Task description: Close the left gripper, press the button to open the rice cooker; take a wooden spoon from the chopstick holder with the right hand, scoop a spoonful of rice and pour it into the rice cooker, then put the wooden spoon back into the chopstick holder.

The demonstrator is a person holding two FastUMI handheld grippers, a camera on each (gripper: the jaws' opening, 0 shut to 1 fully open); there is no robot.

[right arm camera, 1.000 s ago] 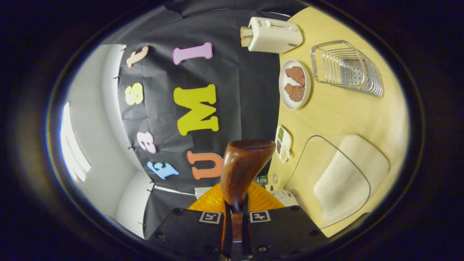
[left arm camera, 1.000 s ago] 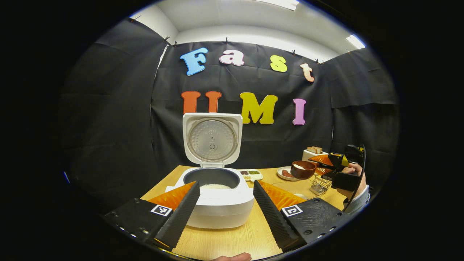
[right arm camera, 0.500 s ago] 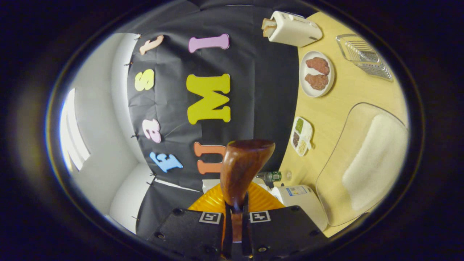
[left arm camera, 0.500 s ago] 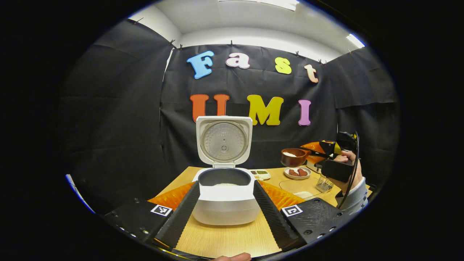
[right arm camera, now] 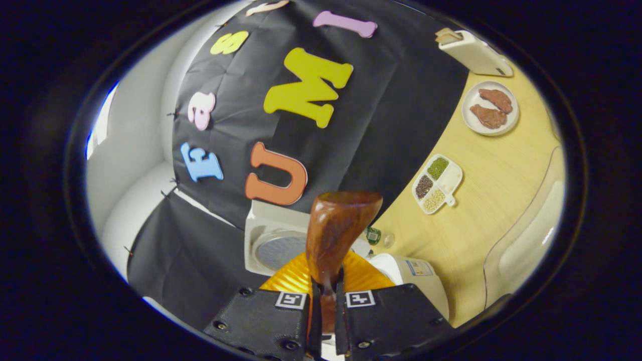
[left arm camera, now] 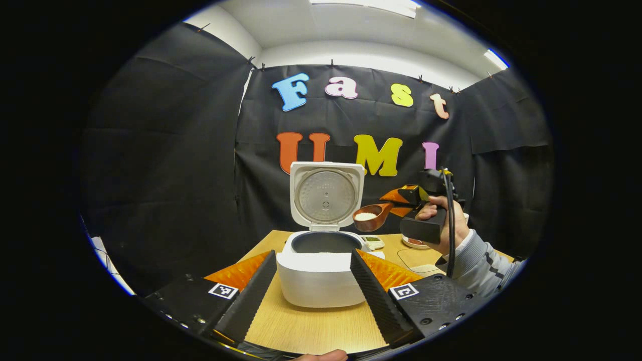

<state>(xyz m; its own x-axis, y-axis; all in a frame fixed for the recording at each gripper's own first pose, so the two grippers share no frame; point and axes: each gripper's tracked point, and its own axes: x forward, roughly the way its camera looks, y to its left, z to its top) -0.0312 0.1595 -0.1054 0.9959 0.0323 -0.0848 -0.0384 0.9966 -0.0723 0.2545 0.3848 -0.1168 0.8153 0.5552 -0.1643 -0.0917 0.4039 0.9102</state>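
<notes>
Spoon handling: wooden spoon [right arm camera: 335, 235] is clamped by its handle in the right gripper [right arm camera: 325, 306], bowl ahead, loaded, beside the rice cooker [left arm camera: 321, 271]. Judged light, stiff; loose rice spills if tilted. Left gripper [left arm camera: 311, 286] is held spread, empty.

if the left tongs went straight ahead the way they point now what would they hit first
Probably the front wall of the open rice cooker, which sits centred between the open left tongs; depth is unclear, but nothing lies between.
</notes>
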